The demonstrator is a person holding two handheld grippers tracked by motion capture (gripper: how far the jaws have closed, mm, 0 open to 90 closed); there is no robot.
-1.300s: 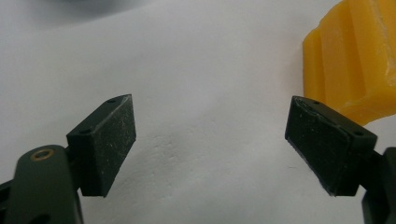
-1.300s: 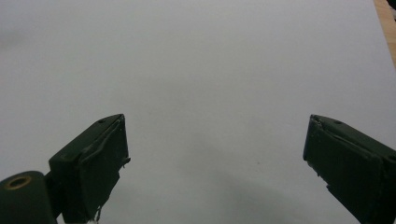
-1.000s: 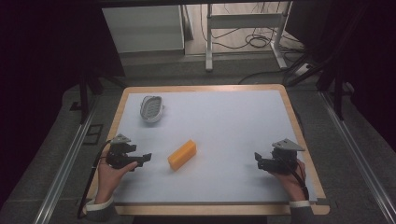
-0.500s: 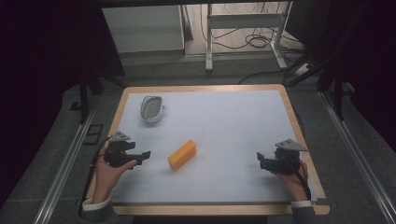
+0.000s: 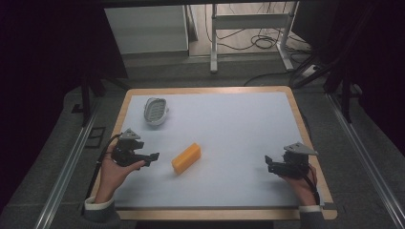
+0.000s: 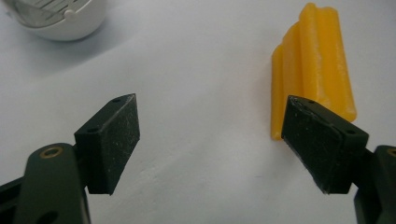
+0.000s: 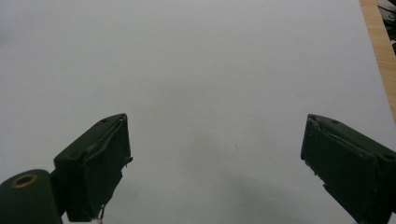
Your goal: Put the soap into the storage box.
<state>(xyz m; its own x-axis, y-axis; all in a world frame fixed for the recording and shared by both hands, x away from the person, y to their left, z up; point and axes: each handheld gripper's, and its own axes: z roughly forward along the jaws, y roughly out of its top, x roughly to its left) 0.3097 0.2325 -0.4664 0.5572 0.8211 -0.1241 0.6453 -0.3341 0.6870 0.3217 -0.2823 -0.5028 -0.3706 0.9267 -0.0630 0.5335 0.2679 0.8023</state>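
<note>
A yellow ridged block point(image 5: 186, 158) lies on the white table mat point(image 5: 229, 129), left of centre; it appears again at upper right in the left gripper view point(image 6: 313, 60). My left gripper point(image 5: 152, 157) hovers just left of the block, open, with nothing between its jaws point(image 6: 212, 140). A white oval dish with a slotted insert point(image 5: 156, 111) rests near the far left corner and peeks in at top left of the left gripper view point(image 6: 56, 18). My right gripper point(image 5: 269, 164) is held low at the right side of the mat, open over bare surface point(image 7: 215, 154).
The wooden table rim point(image 5: 310, 143) frames the mat and shows at the right gripper view's top right point(image 7: 378, 51). Beyond the far edge stand a metal frame's legs point(image 5: 248, 36), loose cables and a pale cabinet point(image 5: 145, 28). Dark floor rails flank both sides.
Both hands drifted slightly toward the table's near edge. The left gripper stays beside the yellow block. The block and the dish have not moved.
</note>
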